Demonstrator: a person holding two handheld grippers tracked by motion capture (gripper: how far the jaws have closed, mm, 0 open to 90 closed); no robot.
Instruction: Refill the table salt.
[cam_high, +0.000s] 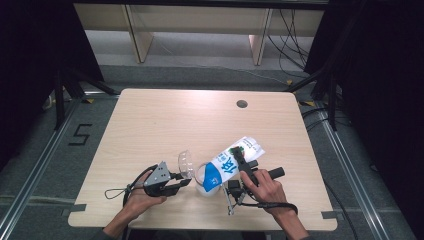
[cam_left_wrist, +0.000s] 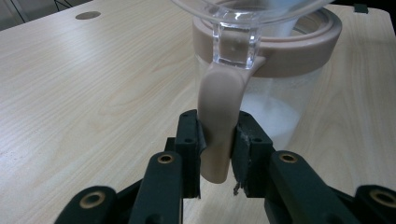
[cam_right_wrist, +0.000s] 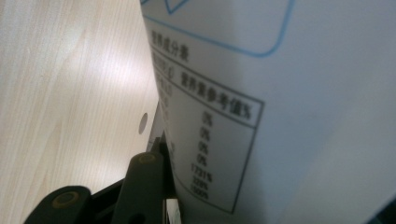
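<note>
From above, the person's two forearms come in at the near edge of the counter (cam_high: 150, 125). The left hand (cam_high: 137, 196) lies low and level, its claw (cam_high: 182, 179) pointing right toward a clear jar (cam_high: 204, 180) that stands near the front edge, with the jar's clear lid (cam_high: 185, 164) swung open and tilted up to the left. The right hand (cam_high: 267, 189) is cocked upward, its claw (cam_high: 239, 159) clamped across a white and blue carton (cam_high: 227, 165). The carton is tipped steeply, its lower end over the jar's mouth and its upper end raised toward the far right.

In the left gripper view, the left claw (cam_left_wrist: 217, 144) is closed on the jar's tan handle (cam_left_wrist: 219, 116), one black pad pressing each side of it. The handle hangs down from the tan rim (cam_left_wrist: 299, 46), and white powder (cam_left_wrist: 275, 116) shows through the jar wall.

In the right gripper view, the carton (cam_right_wrist: 299, 93) sits right up against the camera, printed panel slanting across, with one black finger (cam_right_wrist: 142, 186) flat against its side. The far finger is hidden behind the carton. The counter (cam_right_wrist: 60, 93) runs off to the left.
</note>
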